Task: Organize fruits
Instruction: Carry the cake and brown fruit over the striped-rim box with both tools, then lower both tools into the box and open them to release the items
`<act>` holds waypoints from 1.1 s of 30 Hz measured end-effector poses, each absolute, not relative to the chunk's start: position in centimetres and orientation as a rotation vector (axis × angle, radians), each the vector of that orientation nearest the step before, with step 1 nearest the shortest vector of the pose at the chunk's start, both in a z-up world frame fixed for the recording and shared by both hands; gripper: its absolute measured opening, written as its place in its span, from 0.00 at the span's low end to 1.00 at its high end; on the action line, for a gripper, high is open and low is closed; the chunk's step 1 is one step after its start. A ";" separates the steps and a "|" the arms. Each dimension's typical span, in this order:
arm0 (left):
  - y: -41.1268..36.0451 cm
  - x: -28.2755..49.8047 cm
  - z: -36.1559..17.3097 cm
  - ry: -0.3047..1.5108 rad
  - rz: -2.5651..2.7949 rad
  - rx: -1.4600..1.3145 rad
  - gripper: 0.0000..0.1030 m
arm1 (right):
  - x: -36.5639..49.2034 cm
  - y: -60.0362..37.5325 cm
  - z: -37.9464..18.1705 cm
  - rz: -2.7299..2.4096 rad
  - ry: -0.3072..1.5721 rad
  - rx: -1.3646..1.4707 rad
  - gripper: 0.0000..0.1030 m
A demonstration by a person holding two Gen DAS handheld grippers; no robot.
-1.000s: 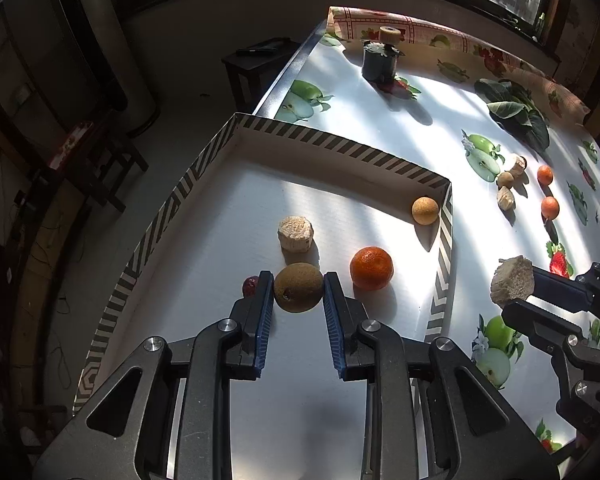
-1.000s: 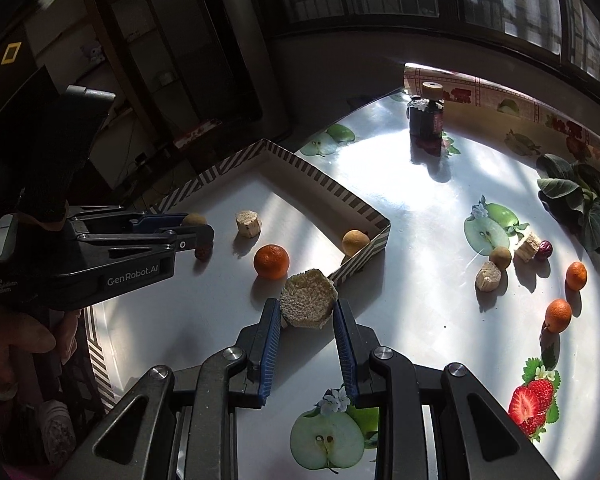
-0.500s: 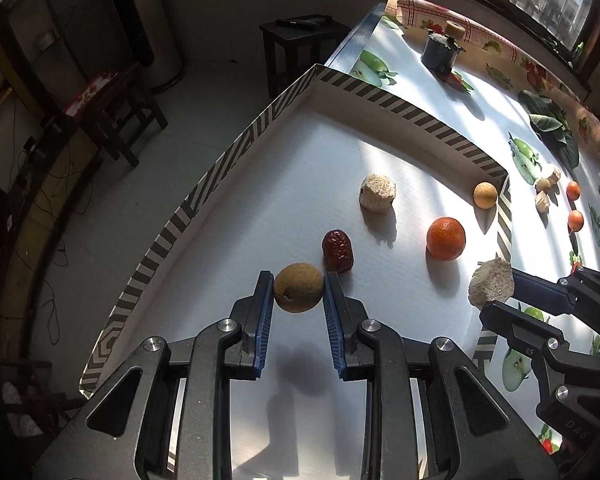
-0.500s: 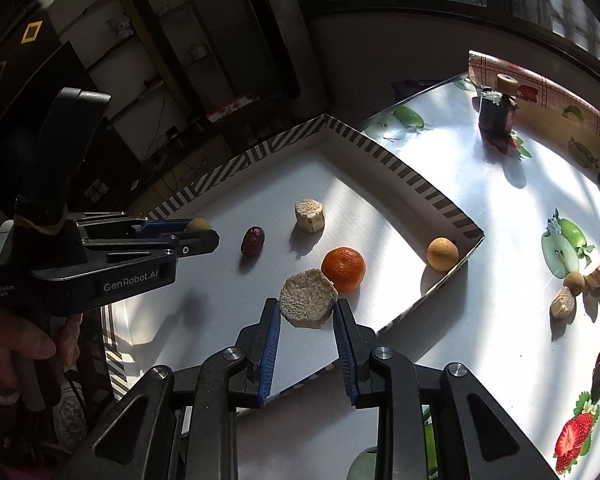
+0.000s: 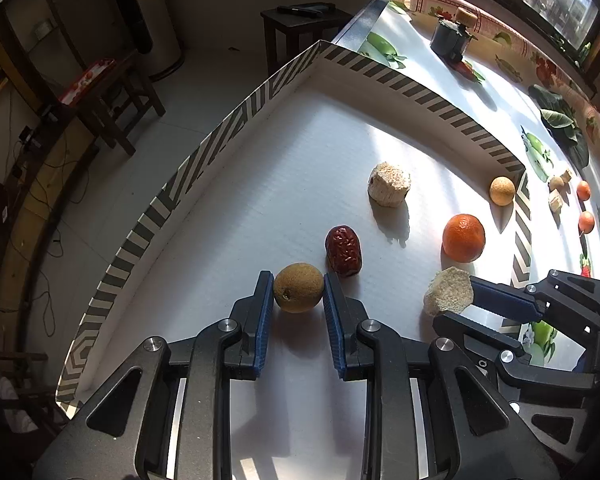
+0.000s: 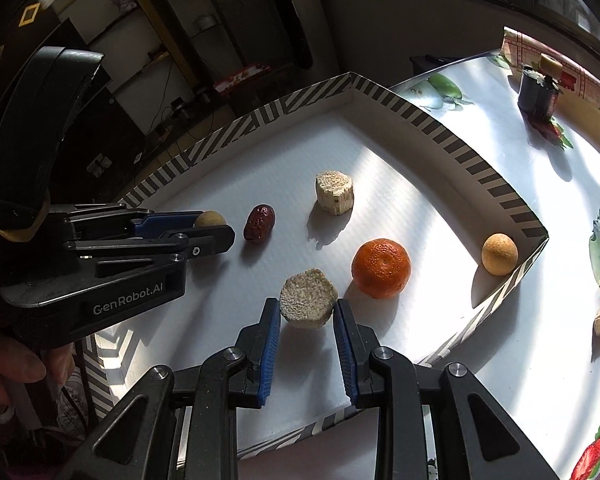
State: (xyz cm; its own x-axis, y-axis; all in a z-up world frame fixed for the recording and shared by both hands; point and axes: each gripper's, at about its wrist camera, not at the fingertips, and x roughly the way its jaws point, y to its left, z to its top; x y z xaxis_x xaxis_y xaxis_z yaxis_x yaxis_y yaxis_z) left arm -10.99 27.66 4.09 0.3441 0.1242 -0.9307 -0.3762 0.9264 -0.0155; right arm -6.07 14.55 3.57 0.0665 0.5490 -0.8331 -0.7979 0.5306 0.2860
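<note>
My left gripper (image 5: 299,288) is shut on a round brown fruit (image 5: 298,287) and holds it over the white tray (image 5: 236,128), just beside a red date (image 5: 343,250). My right gripper (image 6: 307,308) is shut on a pale rough chunk (image 6: 308,298) and holds it over the tray's near part, close to a tangerine (image 6: 381,268). In the tray also lie a second pale chunk (image 6: 334,193) and a small tan fruit (image 6: 499,254) in the right corner. The left gripper shows in the right wrist view (image 6: 216,226).
The tray has a striped rim (image 6: 440,128) and sits at the table's left end. On the fruit-print tablecloth (image 5: 496,92) lie small tangerines (image 5: 583,190), pale pieces (image 5: 556,200), dark leaves (image 5: 560,120) and a dark jar (image 5: 450,36). Floor and chairs (image 5: 100,92) lie to the left.
Both grippers have moved left and deeper over the tray with their loads. The brown fruit has come down beside the date; the pale chunk has crossed the rim and come in beside the tangerine.
</note>
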 end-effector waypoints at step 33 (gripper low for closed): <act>20.9 -7.0 9.4 1.071 0.292 -0.129 0.73 | -4.1 5.3 7.7 0.876 0.993 -0.113 0.40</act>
State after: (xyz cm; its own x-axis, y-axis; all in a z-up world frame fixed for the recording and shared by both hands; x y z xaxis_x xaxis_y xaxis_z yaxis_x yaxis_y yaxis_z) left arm -7.03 20.87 9.44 0.4455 0.1728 -0.8784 -0.2969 0.9542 0.0372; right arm -4.09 5.26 7.71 0.2445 0.5918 -0.7681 -0.6884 0.6638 0.2923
